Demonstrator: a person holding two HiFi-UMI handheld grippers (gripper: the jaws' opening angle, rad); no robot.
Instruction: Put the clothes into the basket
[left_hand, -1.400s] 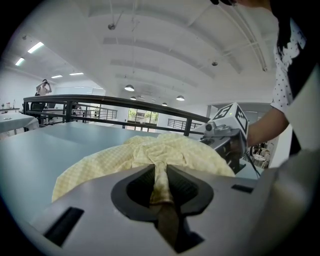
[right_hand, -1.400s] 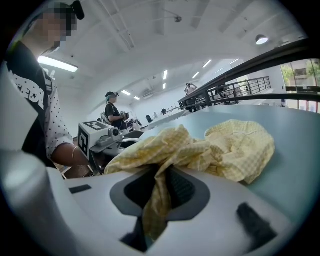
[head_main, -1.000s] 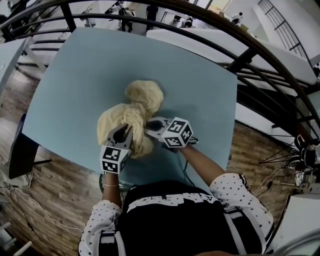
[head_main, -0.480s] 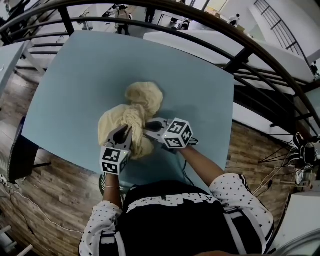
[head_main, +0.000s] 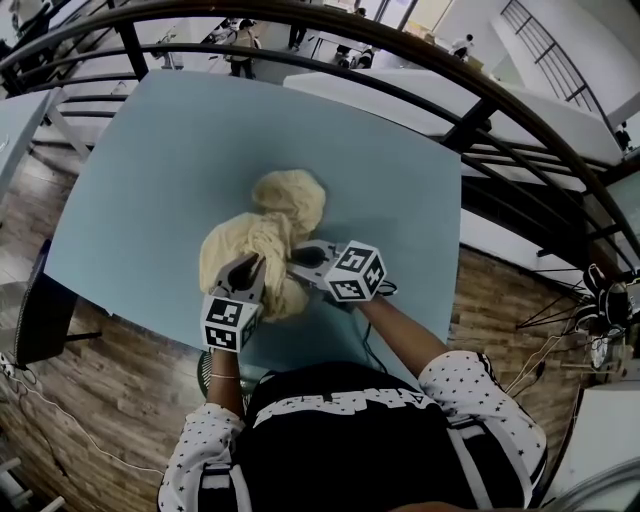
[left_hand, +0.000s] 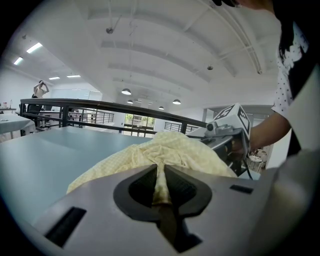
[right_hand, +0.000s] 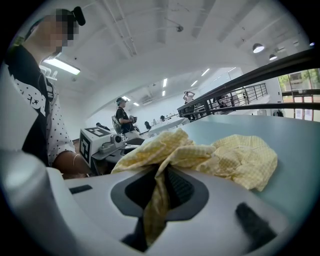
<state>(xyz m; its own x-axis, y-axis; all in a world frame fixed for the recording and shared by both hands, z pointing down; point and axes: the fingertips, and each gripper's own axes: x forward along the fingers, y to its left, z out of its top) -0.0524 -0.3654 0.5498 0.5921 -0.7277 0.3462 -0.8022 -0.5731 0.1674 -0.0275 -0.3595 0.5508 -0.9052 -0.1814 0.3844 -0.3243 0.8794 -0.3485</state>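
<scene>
cloth count: one, a pale yellow checked garment, crumpled into two lumps joined by a twisted neck.
cloth place: on the light blue table, in the half nearer the person. The far lump rests flat on the top. Can't tell whether the near lump is off the surface.
gripper count: two, one per hand, each with a marker cube.
left gripper: jaws a narrow slit apart, clamped on a thin fold of the garment that runs straight down between the pads. The rest of the cloth mounds up just past the tips. It bites the near-left lump.
right gripper: jaws likewise almost together, nipping a bunched strip of the same cloth that hangs through the gap. It bites at the twisted neck, from the right.
gripper spacing: side by side, tips near each other but apart, with cloth bridging them. Each shows in the other's view.
table count: one under the work, with more pale tabletops beyond the railing.
near edge: the table's front edge runs just under the person's wrists, so the cloth sits close to it.
open room: bare tabletop on the far side, left and right of the garment, widest at far left.
bounds: the dark curved railing arcs round the far and right sides, apart from the table. Wood floor shows on the left and right.
people: a few figures stand far off in the background.
</scene>
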